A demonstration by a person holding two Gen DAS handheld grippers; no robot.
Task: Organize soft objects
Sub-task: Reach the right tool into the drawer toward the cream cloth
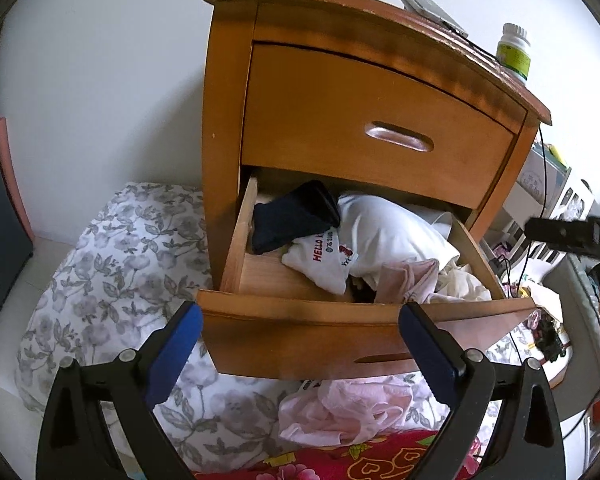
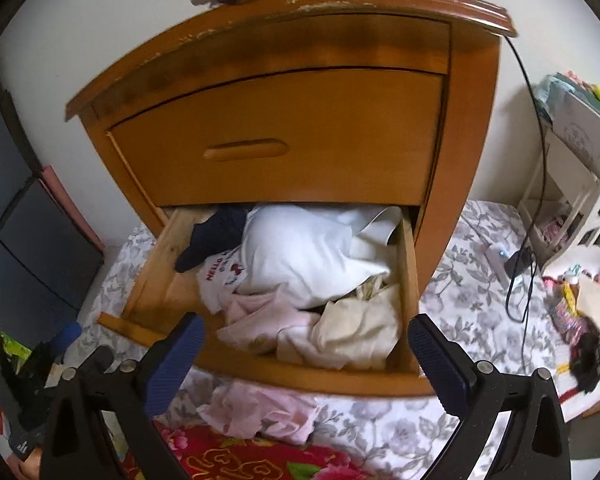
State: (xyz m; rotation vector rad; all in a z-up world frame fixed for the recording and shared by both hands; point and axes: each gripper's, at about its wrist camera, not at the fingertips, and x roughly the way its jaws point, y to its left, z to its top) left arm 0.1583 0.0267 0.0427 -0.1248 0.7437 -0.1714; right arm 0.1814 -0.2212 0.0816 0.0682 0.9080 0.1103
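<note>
A wooden nightstand (image 1: 340, 120) stands with its lower drawer (image 1: 300, 336) pulled out. The drawer holds soft clothes: a dark navy garment (image 1: 292, 220), a white "HELLO" shirt (image 1: 324, 260), a white bundle (image 1: 388, 232), a pink garment (image 1: 408, 280) and cream cloth (image 2: 360, 328). A pink garment (image 1: 340, 408) lies on the floral sheet below the drawer front; it also shows in the right wrist view (image 2: 260, 412). My left gripper (image 1: 300, 340) is open and empty in front of the drawer. My right gripper (image 2: 306, 348) is open and empty just before the drawer front (image 2: 300, 372).
A floral sheet (image 1: 112, 280) covers the surface around the nightstand. A red patterned cloth (image 1: 340, 460) lies nearest me. A green-labelled bottle (image 1: 514, 52) and a phone with cable (image 1: 428, 4) sit on top. A white shelf unit (image 2: 572, 184) and clutter are at right.
</note>
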